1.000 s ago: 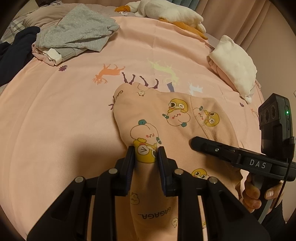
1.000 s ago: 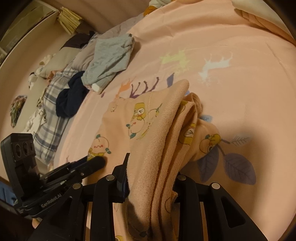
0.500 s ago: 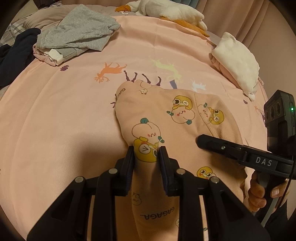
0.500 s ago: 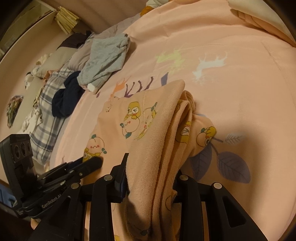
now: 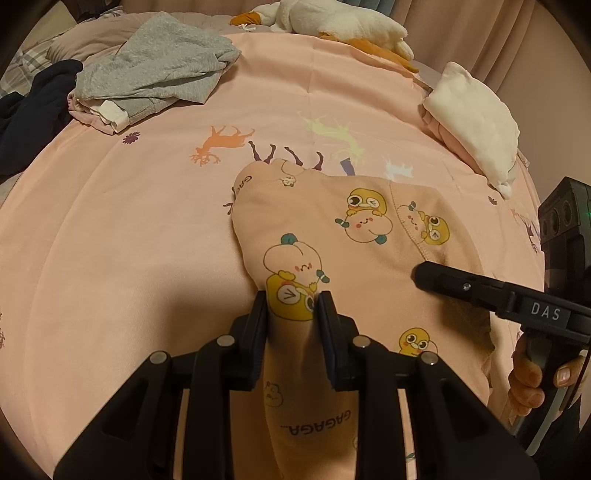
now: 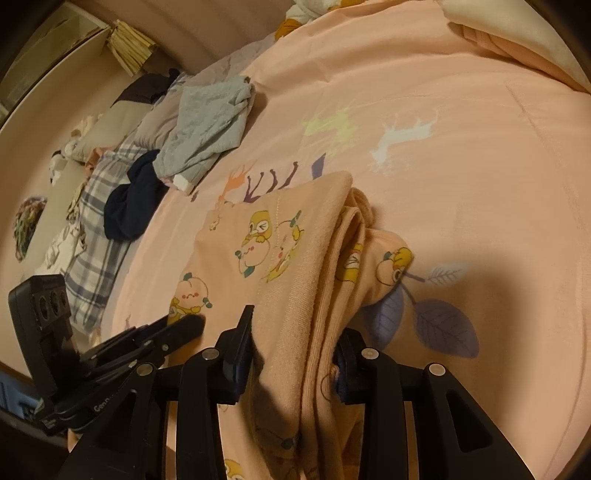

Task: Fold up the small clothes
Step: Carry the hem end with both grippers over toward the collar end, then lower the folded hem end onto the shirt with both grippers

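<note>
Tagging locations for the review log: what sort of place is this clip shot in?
Most likely a home bedroom: a bed under a pink deer-print sheet, a plush toy at its far edge, and loose clothes like the grey garment piled beside it.

left gripper [image 5: 291,306] clamped, right gripper [image 6: 295,332] clamped

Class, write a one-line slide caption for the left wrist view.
Left gripper pinches a fold of the peach cartoon-print garment on the pink bedsheet, right gripper alongside.
</note>
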Demonstrator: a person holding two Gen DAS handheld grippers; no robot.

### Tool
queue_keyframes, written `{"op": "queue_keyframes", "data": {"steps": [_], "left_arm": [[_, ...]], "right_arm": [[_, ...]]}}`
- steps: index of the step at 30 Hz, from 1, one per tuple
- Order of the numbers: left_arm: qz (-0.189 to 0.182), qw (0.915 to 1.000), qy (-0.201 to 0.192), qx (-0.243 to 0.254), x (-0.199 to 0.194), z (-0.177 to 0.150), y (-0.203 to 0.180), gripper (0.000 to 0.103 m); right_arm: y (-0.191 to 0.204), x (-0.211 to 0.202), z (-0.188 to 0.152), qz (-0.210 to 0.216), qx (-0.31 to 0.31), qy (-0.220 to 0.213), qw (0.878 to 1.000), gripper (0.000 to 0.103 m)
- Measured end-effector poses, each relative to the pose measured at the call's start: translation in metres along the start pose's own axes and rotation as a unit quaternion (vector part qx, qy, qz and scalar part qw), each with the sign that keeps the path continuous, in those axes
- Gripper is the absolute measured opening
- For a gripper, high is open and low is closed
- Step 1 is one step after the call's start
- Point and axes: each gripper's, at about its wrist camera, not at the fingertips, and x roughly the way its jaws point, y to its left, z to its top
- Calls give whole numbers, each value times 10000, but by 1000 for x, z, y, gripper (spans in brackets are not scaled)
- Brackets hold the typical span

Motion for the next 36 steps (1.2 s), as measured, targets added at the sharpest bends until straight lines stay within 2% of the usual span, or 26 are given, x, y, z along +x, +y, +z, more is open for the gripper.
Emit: {"op": "queue_keyframes", "data": {"steps": [36], "left_arm": [[157,9999,-40,57,-9,-14,3,29]], "right_arm": [[-3,-13,-2,-180,2,-100,9998,33]]}}
